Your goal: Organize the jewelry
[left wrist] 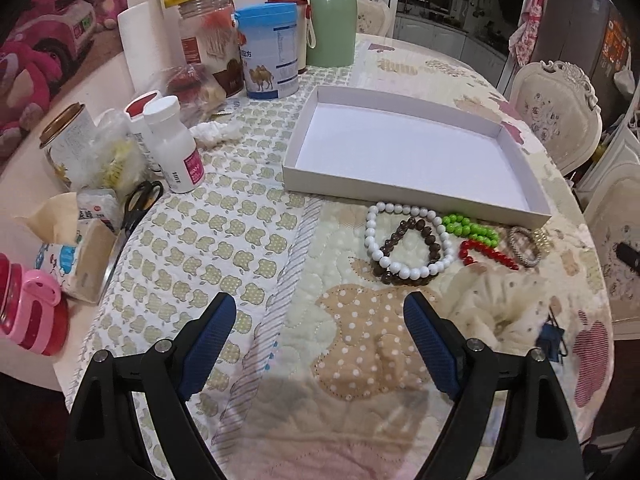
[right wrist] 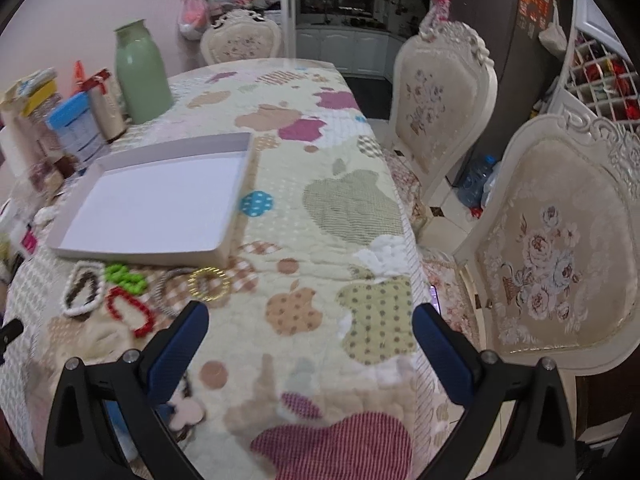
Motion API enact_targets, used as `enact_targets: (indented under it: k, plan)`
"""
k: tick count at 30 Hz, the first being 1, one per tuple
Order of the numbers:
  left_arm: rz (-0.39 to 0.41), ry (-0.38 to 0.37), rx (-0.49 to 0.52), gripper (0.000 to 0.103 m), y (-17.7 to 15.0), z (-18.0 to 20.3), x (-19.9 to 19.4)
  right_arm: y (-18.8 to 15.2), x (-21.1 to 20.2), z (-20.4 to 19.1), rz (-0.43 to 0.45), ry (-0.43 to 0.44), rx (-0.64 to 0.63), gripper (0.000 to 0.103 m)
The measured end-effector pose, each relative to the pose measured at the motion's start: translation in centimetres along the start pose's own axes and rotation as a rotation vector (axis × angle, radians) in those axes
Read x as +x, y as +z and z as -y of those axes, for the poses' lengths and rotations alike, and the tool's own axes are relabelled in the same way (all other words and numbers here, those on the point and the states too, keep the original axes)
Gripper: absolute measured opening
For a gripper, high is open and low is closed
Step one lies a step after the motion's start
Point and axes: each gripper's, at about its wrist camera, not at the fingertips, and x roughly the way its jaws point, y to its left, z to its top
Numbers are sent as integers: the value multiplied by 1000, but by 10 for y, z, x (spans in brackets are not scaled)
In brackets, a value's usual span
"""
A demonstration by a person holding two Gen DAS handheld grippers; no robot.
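Now both grippers, left gripper (left wrist: pixel 318 312) and right gripper (right wrist: pixel 310 320), hover with fingers spread wide and holding nothing. Best bet: drop onto one bracelet at a time, starting with the white bracelet (left wrist: pixel 404 240) at one o'clock from the left fingers, pinching a single strand. Beyond, at twelve, the tray (left wrist: pixel 404 148) on the desk holds nothing.

1. Tablecloth (left wrist: pixel 256 240): quilted cloth, soft, matt, stitched apple patches.
2. Tray (left wrist: pixel 400 194): white cardboard, smooth, matt.
3. White bracelet (left wrist: pixel 374 240): glossy smooth beads; brown bracelet (left wrist: pixel 434 246) duller.
4. Green bracelet (left wrist: pixel 472 230) and red bracelet (left wrist: pixel 492 256): shiny plastic-looking beads.
5. Gold coil bracelet (right wrist: pixel 209 284): metallic sheen.
6. Left gripper (left wrist: pixel 320 312) pads (left wrist: pixel 212 340): blue, textured rubbery; arms black matt plastic.
7. Green flask (left wrist: pixel 330 16): smooth satin finish.
8. Chair (right wrist: pixel 552 256): floral woven upholstery, carved painted frame.
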Motion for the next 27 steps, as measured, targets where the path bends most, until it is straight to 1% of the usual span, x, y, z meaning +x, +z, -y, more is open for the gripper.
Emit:
enact_targets:
  k: [4, 10, 14, 20, 27]
  plan:
    - [0, -8, -1, 60, 3, -1, -10, -5, -12, -12, -31, 50, -23, 103]
    - [31, 15, 31, 60, 6, 2, -22, -19, -25, -25, -29, 94, -45, 103]
    - [15, 3, 28, 60, 8, 3, -19, -22, -22, -34, -49, 108, -54, 103]
    - [-14, -11, 7, 60, 9, 4, -12, -19, -24, -40, -43, 164, -9, 103]
    - [-43, -31, 1, 60, 11, 6, -3, -13, -26, -53, -49, 168, -46, 103]
